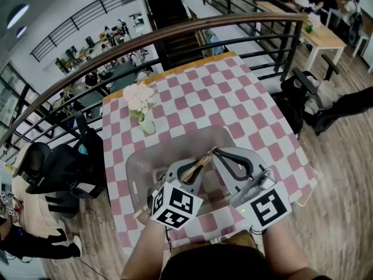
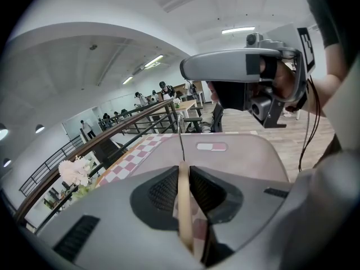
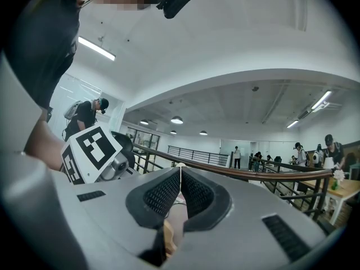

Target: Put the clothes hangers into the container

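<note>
1. The left gripper (image 1: 195,171) is clenched on a wooden hanger (image 1: 175,186). In the left gripper view the two pads press on either side of the tan wood (image 2: 183,207), which stands on edge between them.
2. The hanger's thin metal hook (image 2: 180,142) rises from the wood just past the left gripper's tips.
3. In the head view the hanger runs on a slant through the left gripper. One end pokes out behind the jaws, beside the marker cube (image 1: 175,206), and the hook end lies ahead of the tips.
4. The see-through grey container (image 1: 145,168) sits directly under and ahead of the left gripper. The hanger is above its opening, gripped and not lying inside.
5. The right gripper (image 1: 217,151) is just to the right of the left one, and its tips reach in close to the hook end of the hanger.
6. In the right gripper view its jaws are clenched, with the tips (image 3: 180,173) pressed together. I cannot make out anything pinched between them.
7. A bit of the hanger's wood (image 3: 167,232) shows low down through the gap behind the right gripper's pads.
8. Beyond both grippers, past the far rim of the container, a small vase (image 1: 145,125) of pale flowers (image 1: 139,95) stands on the pink-and-white checked tablecloth (image 1: 233,92).
9. Further out, a dark railing (image 1: 175,34) curves round the far side of the table.
</note>
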